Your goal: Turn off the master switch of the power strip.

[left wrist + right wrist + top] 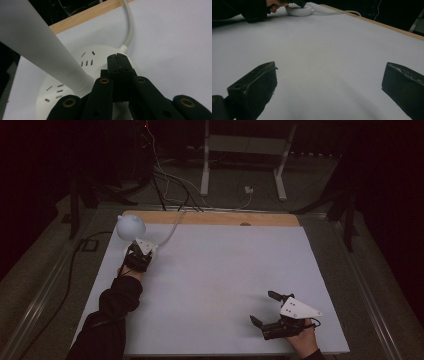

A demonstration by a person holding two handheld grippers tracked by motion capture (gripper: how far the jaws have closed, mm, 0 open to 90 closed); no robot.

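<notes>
On round base, lamp point(131, 226) stem leaning left.

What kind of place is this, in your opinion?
Probably a lab or recording workspace, not a home. A white work table stands in a dark room, loose cables lie on the floor behind it, and a bare metal desk frame is at the back.

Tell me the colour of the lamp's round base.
White; the base shows best in the left gripper view.
</notes>
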